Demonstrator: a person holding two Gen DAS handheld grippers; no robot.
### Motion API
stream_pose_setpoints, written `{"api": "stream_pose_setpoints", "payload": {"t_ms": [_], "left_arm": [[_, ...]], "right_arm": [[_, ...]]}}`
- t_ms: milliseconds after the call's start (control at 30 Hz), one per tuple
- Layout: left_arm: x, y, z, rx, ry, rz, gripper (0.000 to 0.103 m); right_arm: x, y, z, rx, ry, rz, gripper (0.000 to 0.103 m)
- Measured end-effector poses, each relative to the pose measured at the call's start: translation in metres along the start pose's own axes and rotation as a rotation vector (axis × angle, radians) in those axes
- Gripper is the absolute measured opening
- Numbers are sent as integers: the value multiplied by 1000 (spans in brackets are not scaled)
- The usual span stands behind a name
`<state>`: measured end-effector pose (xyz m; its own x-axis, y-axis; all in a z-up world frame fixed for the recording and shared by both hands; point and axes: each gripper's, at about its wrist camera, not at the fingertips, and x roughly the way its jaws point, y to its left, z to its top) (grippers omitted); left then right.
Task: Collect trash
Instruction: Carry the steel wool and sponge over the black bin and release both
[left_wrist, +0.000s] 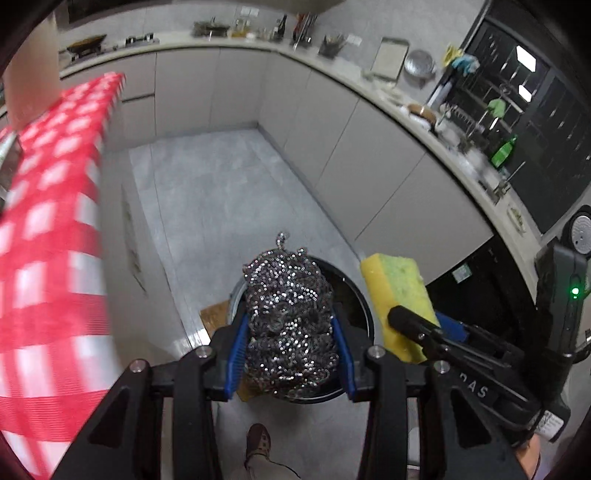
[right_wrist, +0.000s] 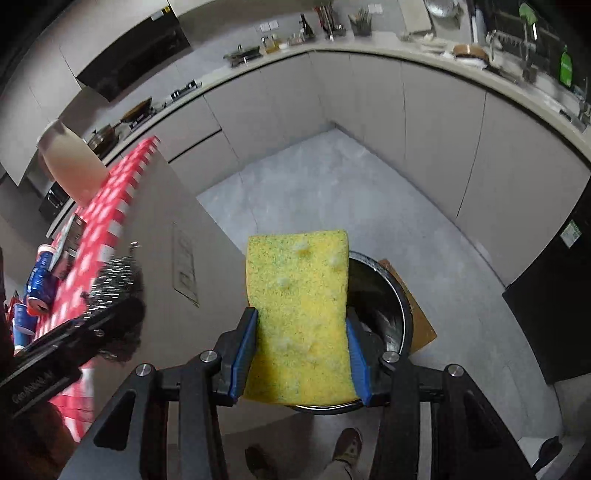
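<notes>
Blue-padded fingers of the left gripper are clamped on a tangled grey steel-wool scourer, held above the round black trash bin on the floor. Beside it, a yellow-green rectangular sponge is pinched by the right gripper over the same bin. Drop-off step is judged in hand: both jaws need opening with loads centred inside the rim; bin contents cannot be told, only pale glints inside.

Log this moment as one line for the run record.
left gripper: shut on steel scourer | right gripper: shut on sponge | both above trash bin | nothing released yet
</notes>
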<state>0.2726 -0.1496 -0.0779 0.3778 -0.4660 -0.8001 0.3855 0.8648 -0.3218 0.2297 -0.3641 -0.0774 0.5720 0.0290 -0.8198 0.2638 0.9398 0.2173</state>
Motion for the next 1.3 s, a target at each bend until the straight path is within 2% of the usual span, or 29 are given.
{"api": "stream_pose_setpoints", "payload": {"t_ms": [233,300,333,367,433,500,600,900,1033,1300], "left_arm": [[45,-8,-1,-34,66,42,47],[52,-10,-1,-43,76,41,53],[57,-11,0,-48,91,40,61],[61,-13,2,-60,100,46,67],[64,-11,5,-93,117,60,77],[60,-7,7,-124,115,65,78],[38,-6,14,-142,52,59,78],[-38,-11,26,-68,-68,96,78],[-74,8,25,-67,-117,114,78],[-130,61,9,-109,-159,135,78]], "right_arm": [[43,-32,9,-5,72,24,54],[52,-38,11,-10,87,28,60],[56,-41,13,-11,95,25,64],[59,-44,14,-8,98,20,72],[61,-50,17,10,92,18,74],[58,-56,21,27,81,13,74],[43,-58,26,40,36,8,74],[-12,-18,38,15,-79,22,74],[-32,16,34,-18,-114,38,74],[-52,97,17,-61,-128,87,75]]}}
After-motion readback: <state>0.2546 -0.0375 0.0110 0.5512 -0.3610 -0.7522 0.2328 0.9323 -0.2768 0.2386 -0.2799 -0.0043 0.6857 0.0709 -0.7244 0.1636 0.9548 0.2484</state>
